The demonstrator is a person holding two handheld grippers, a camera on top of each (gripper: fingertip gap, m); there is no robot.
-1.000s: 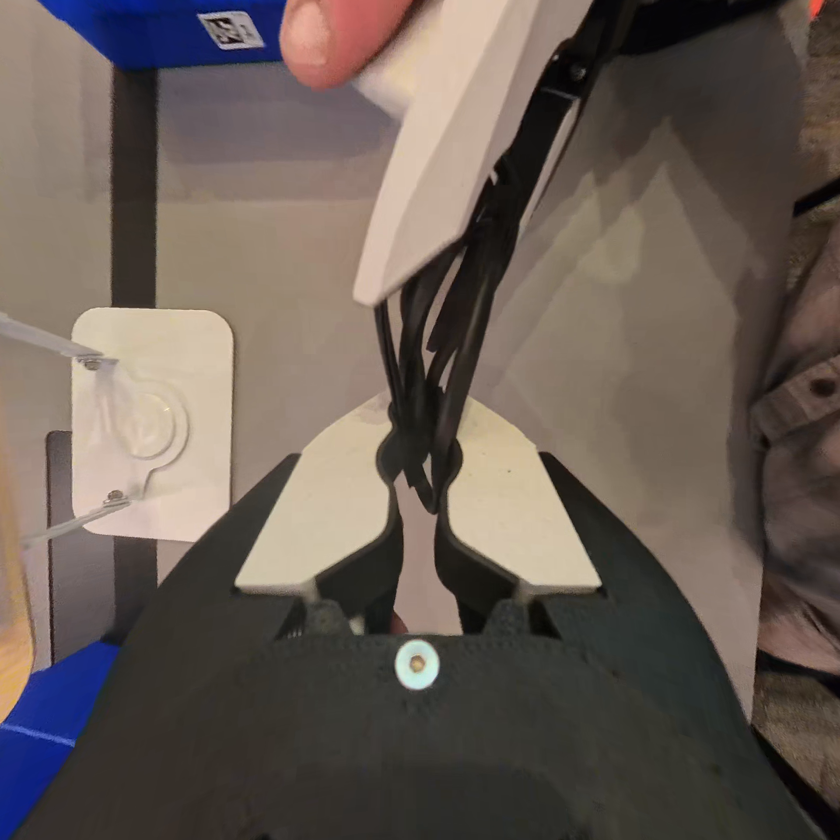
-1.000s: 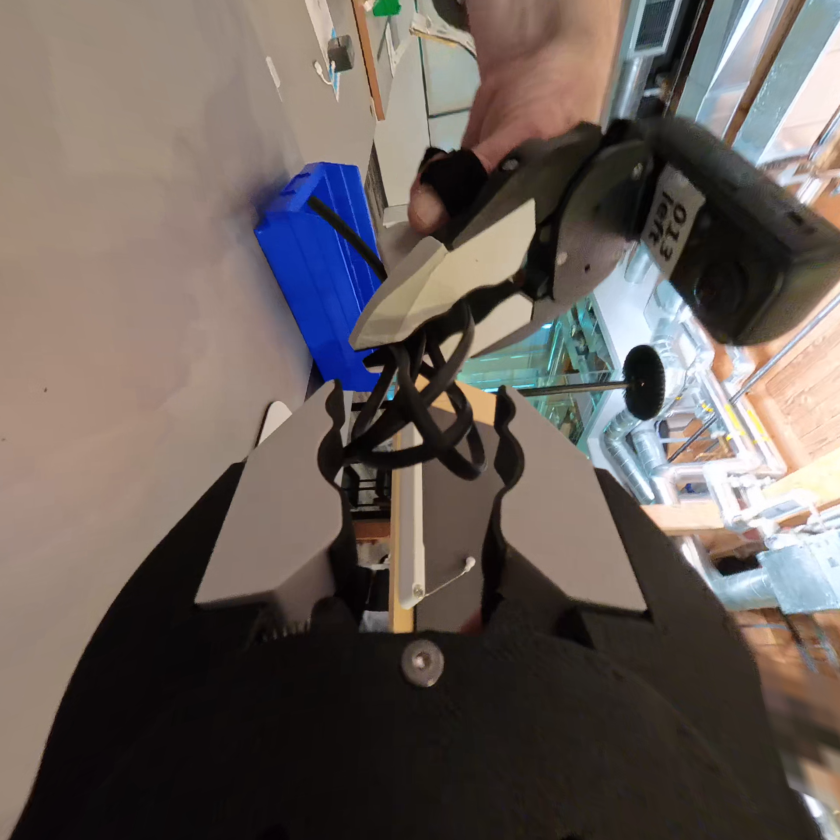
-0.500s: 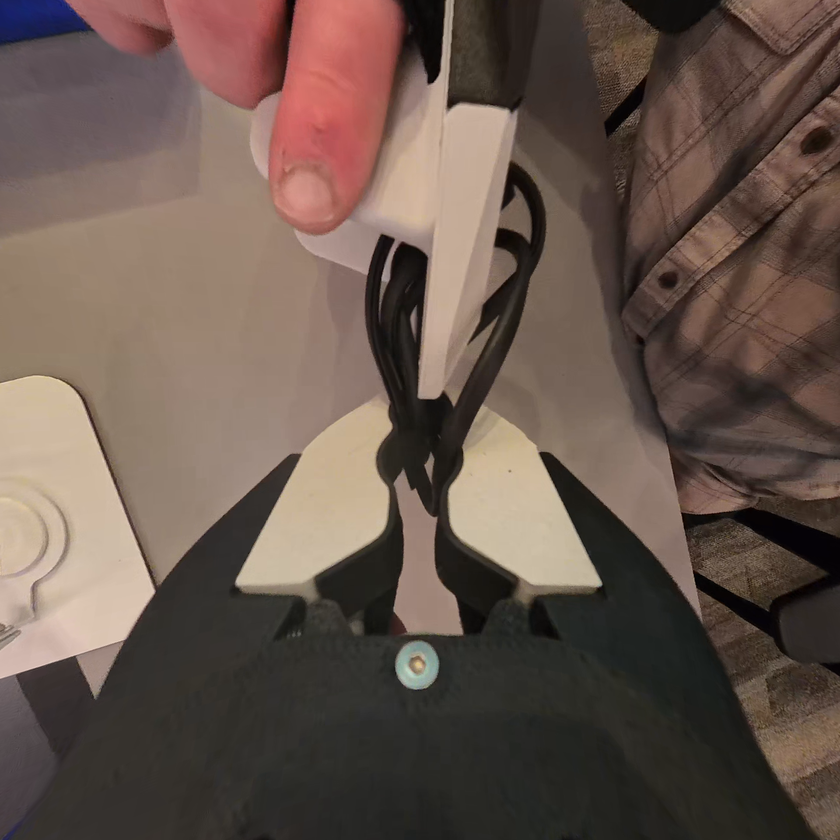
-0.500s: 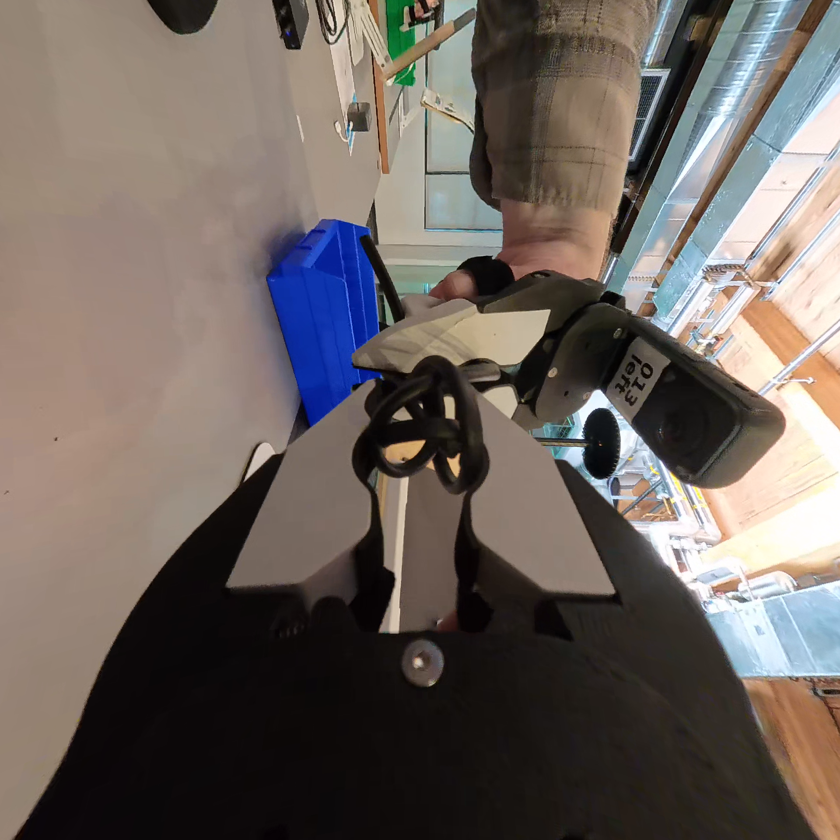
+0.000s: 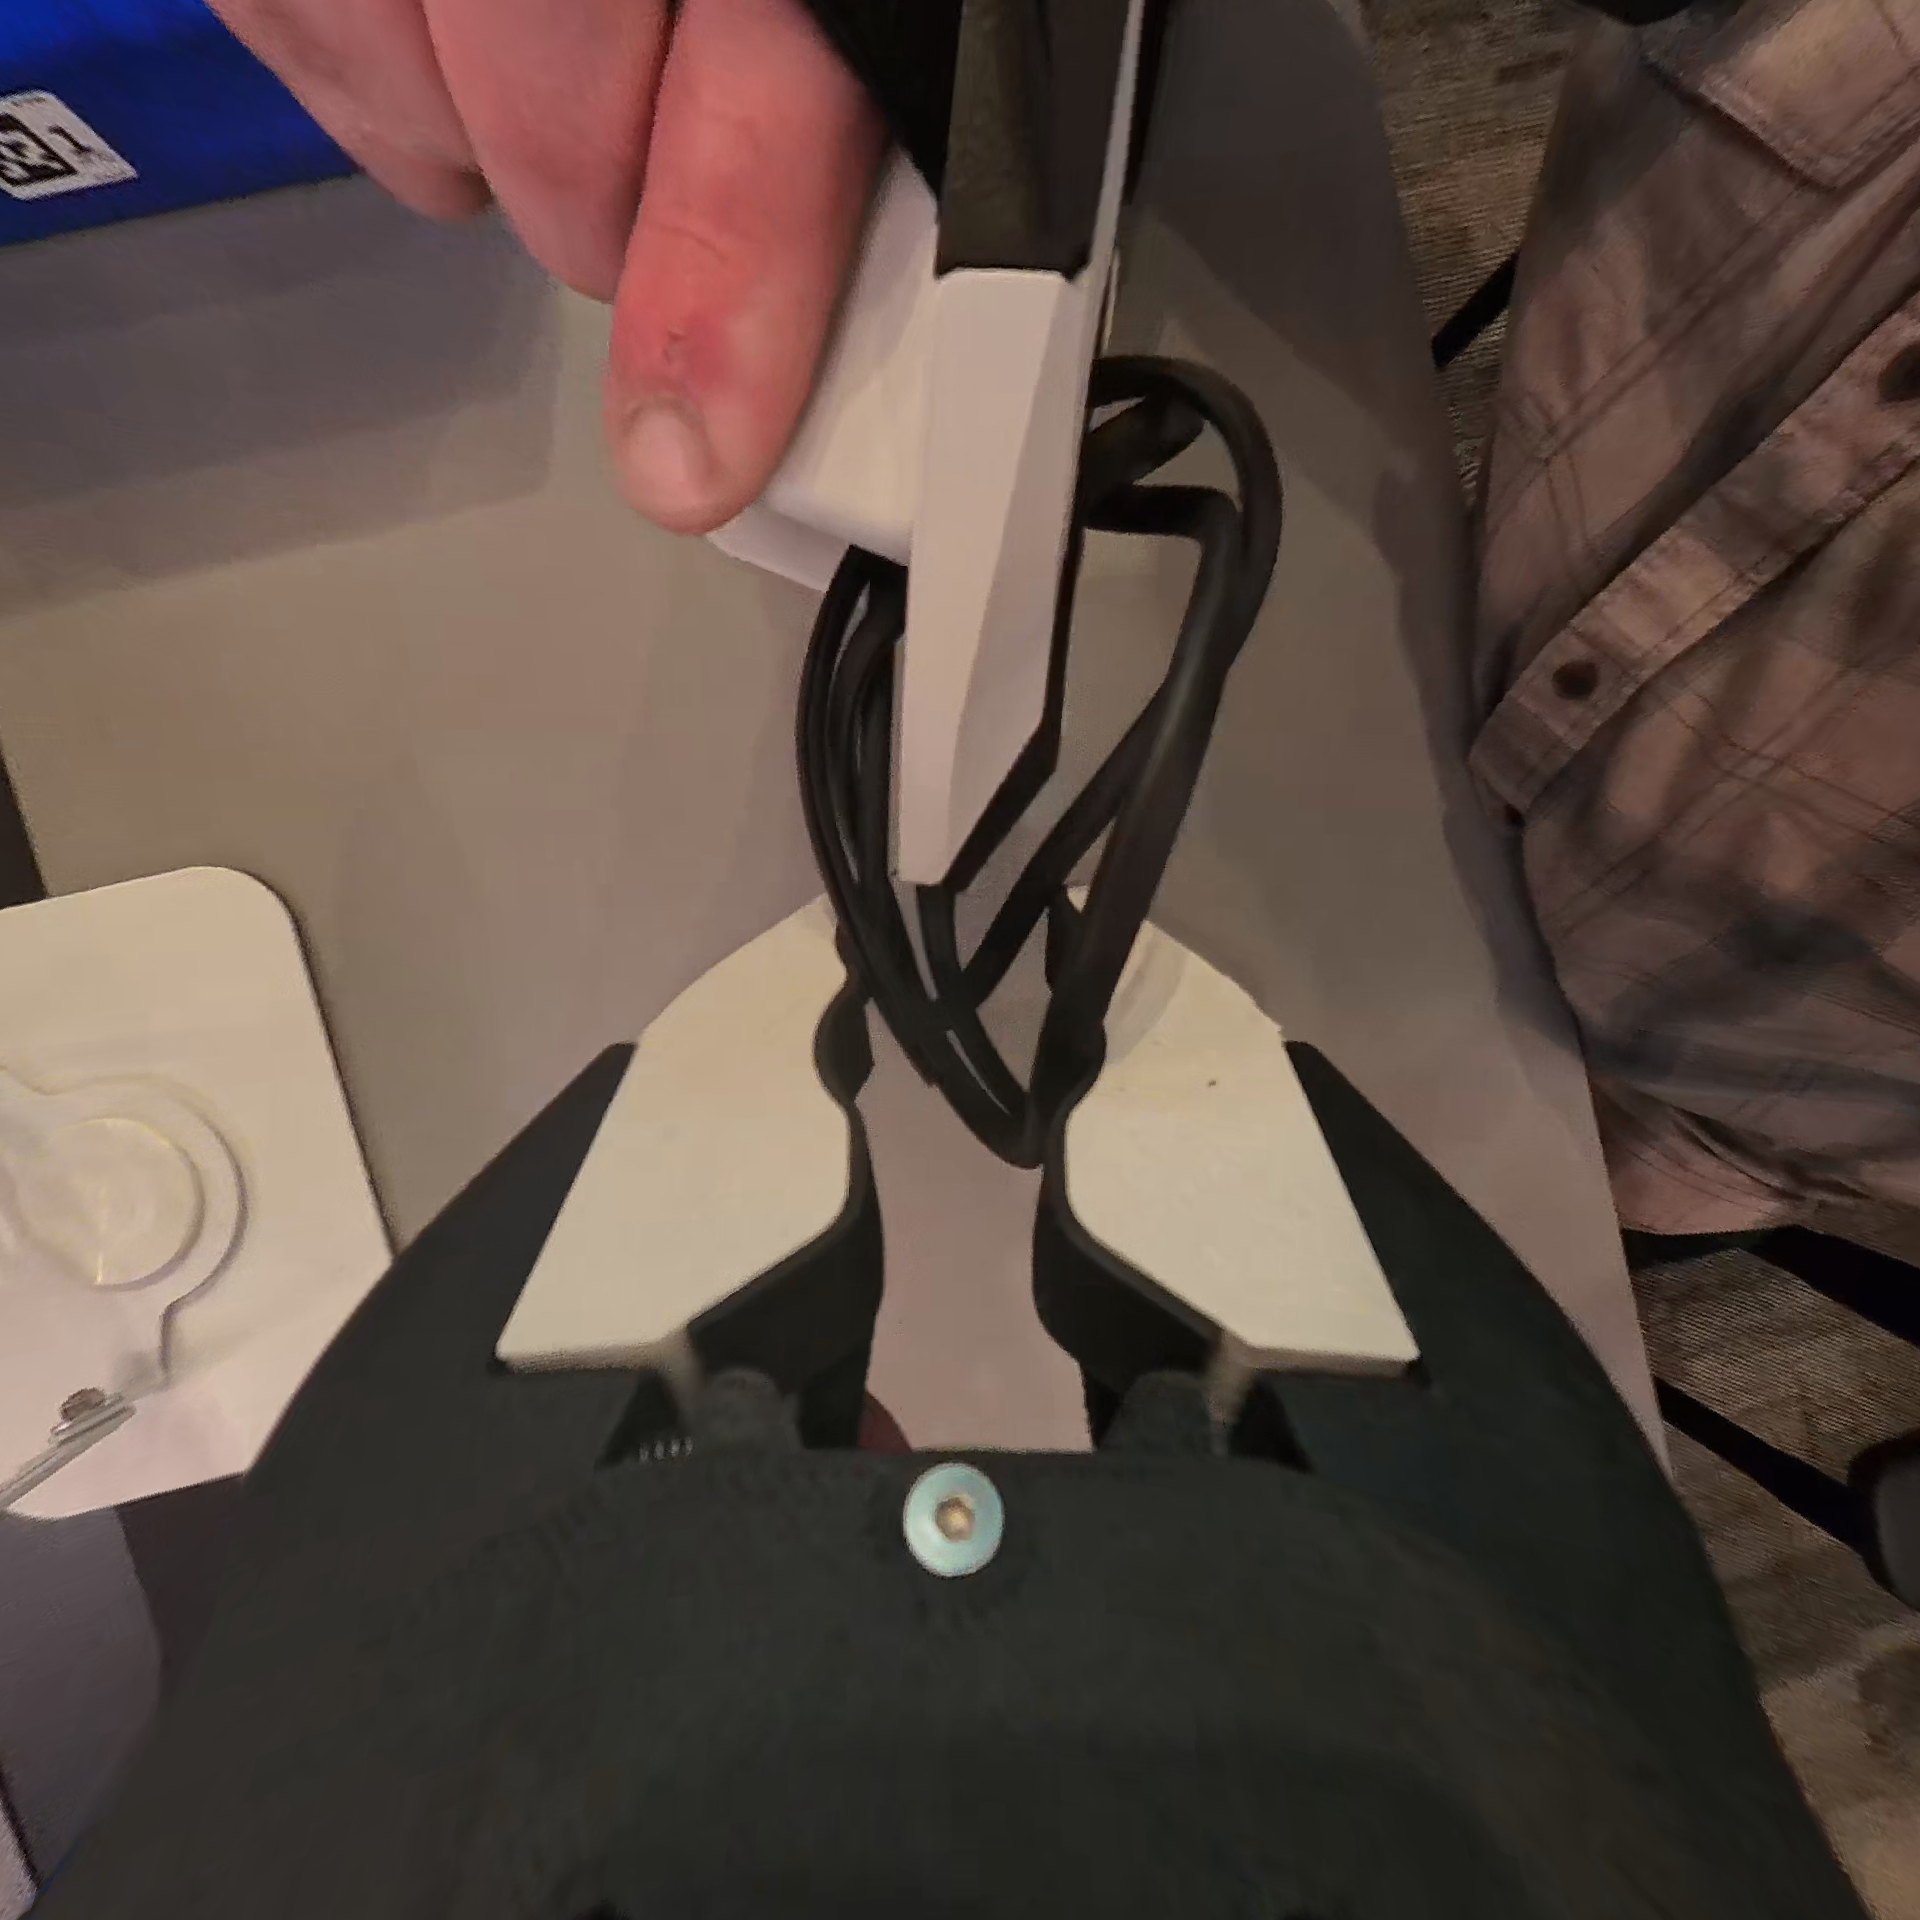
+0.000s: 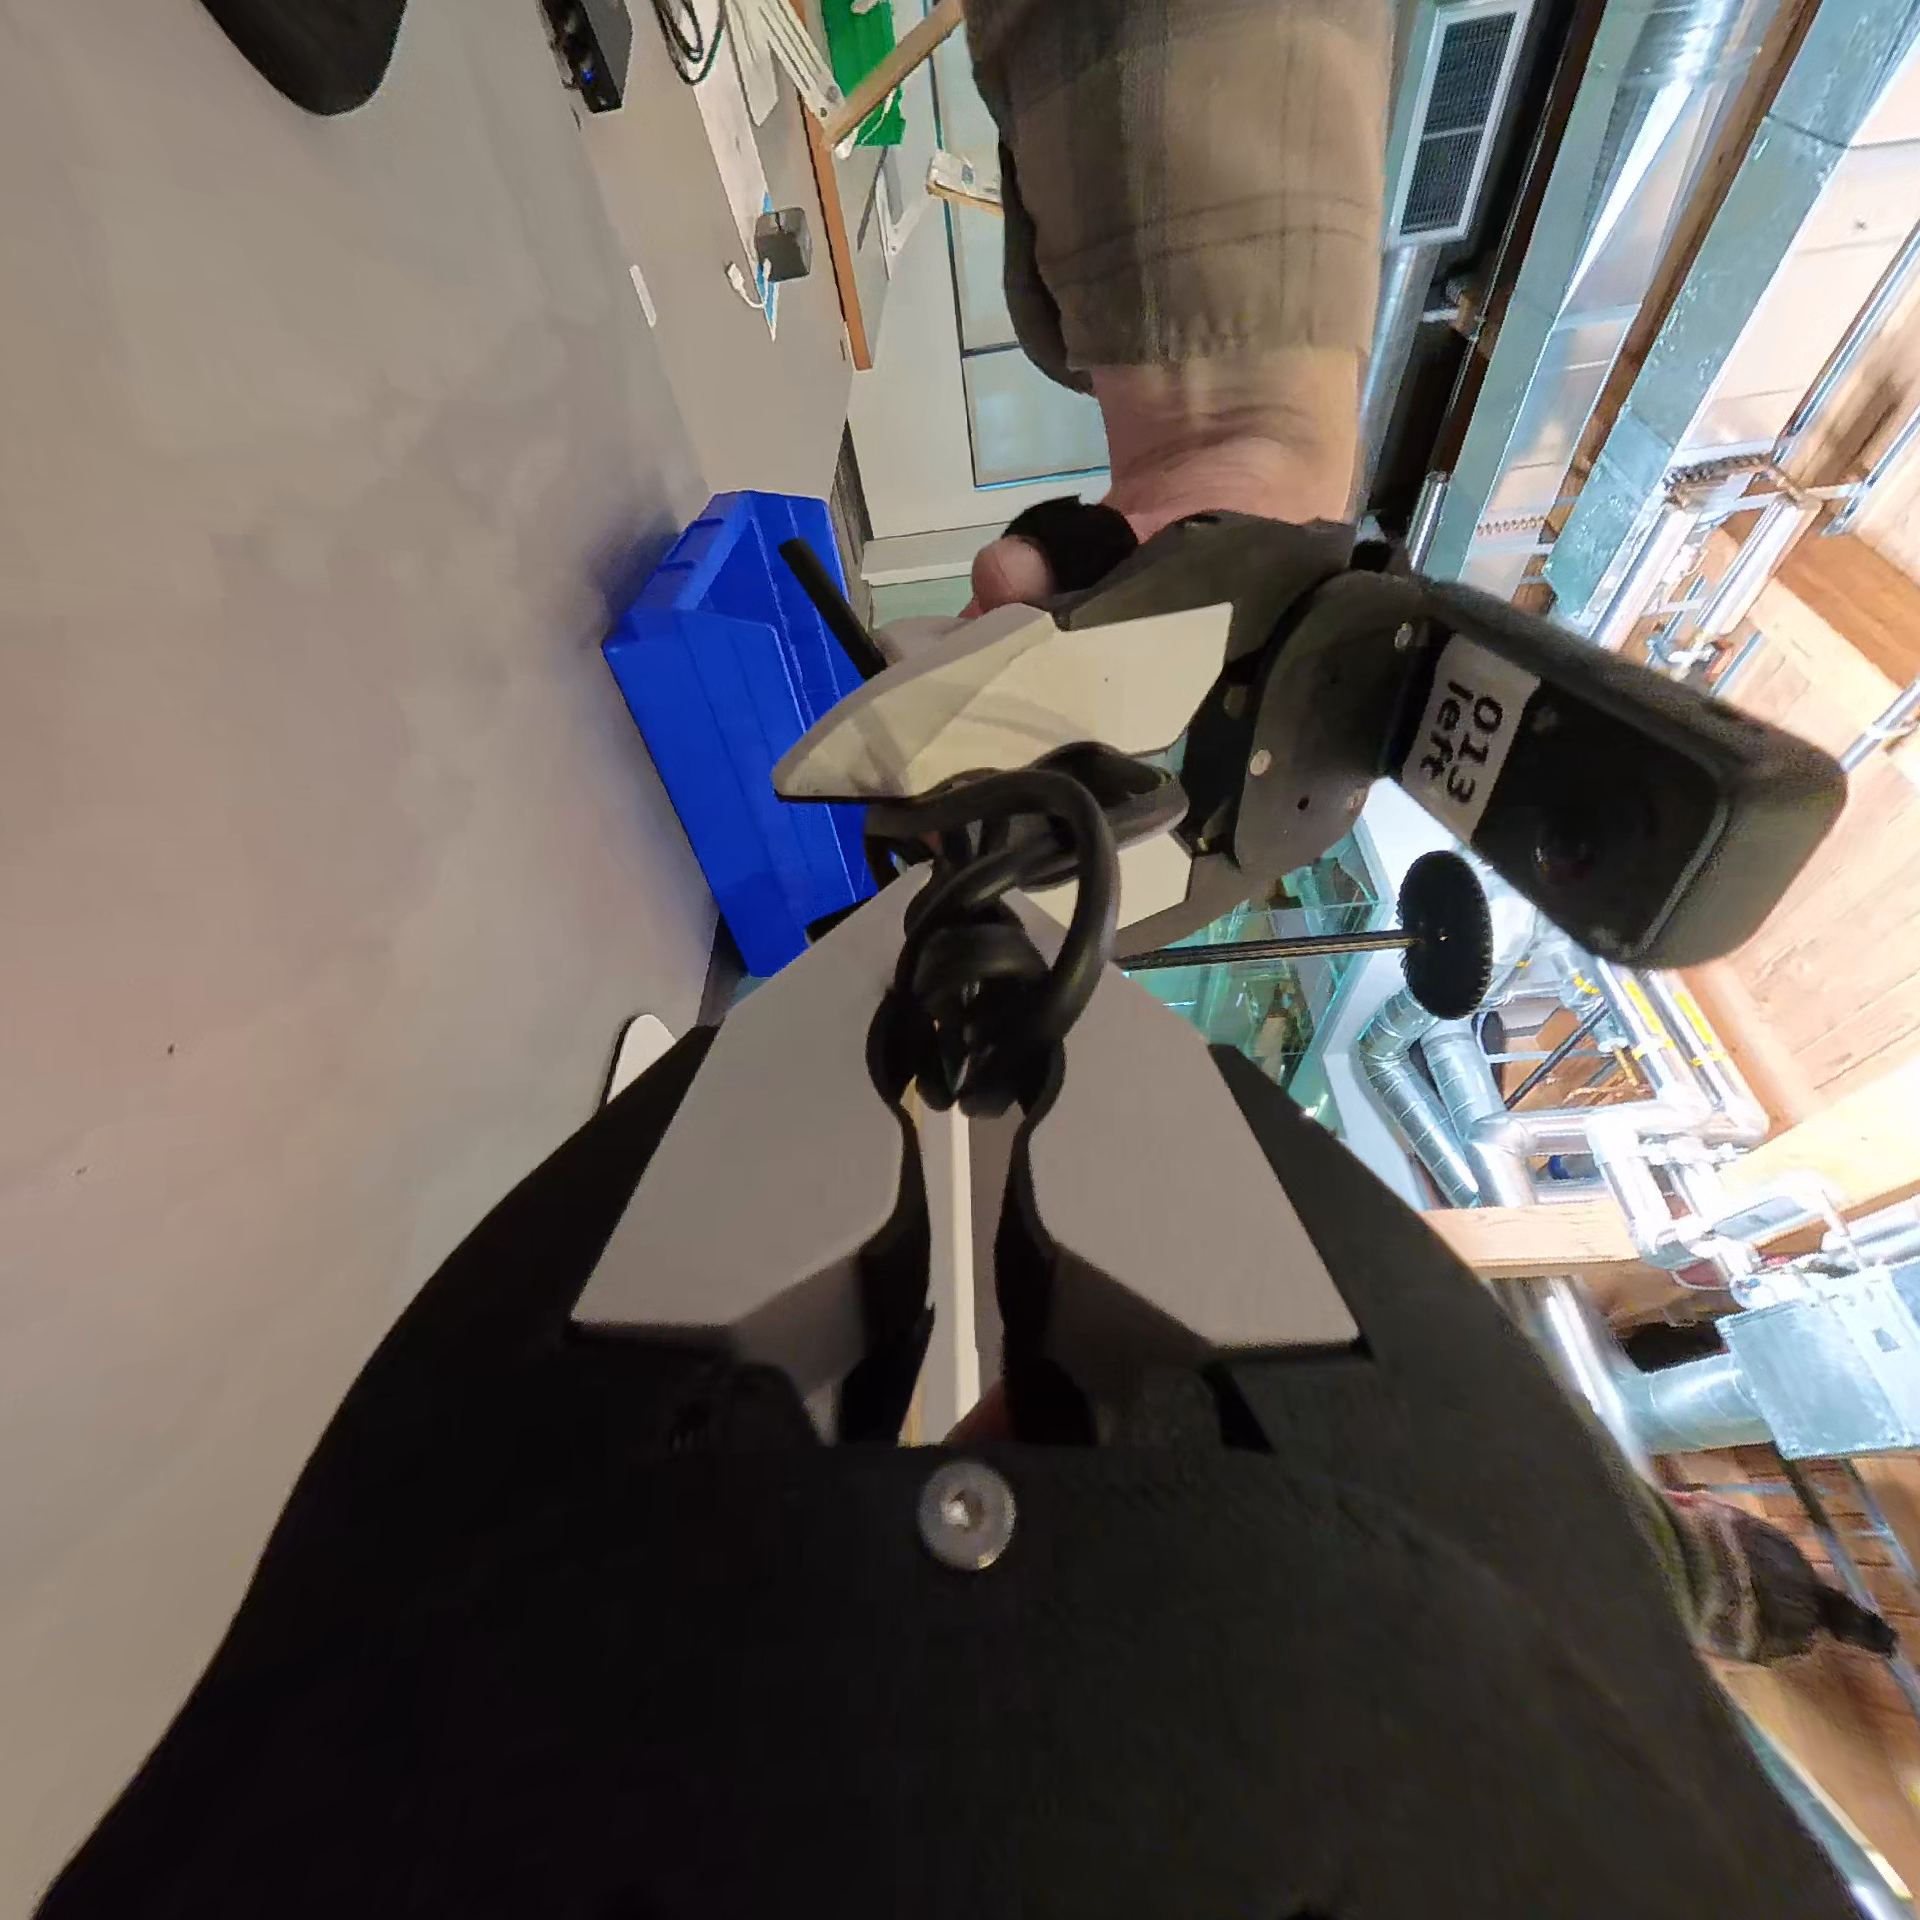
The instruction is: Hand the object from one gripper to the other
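Observation:
A coiled black cable (image 5: 1184,727) hangs between both grippers above the grey table (image 5: 364,623). My left gripper (image 5: 951,1029) has its jaws parted; a cable loop lies loose between them, against the right finger (image 5: 1195,1195). My right gripper (image 5: 925,862) comes down from above, seen edge-on, and is shut on the coil. In the right wrist view my right gripper (image 6: 961,1060) is shut on the bunched cable (image 6: 1081,904). The left gripper (image 6: 831,805) is just beyond it, and the cable runs between its fingers.
A blue bin (image 6: 727,727) stands on the table behind the grippers and shows in the left wrist view (image 5: 156,104). A white plate with a clear plastic part (image 5: 156,1143) lies at the left. A person's hand (image 5: 675,208) and plaid shirt (image 5: 1714,727) are close by. Only a small space, under 4 cm, lies between the two pairs of fingers.
My right gripper went from open around the cable to shut on it. My left gripper's jaws, shut on the cable before, have parted.

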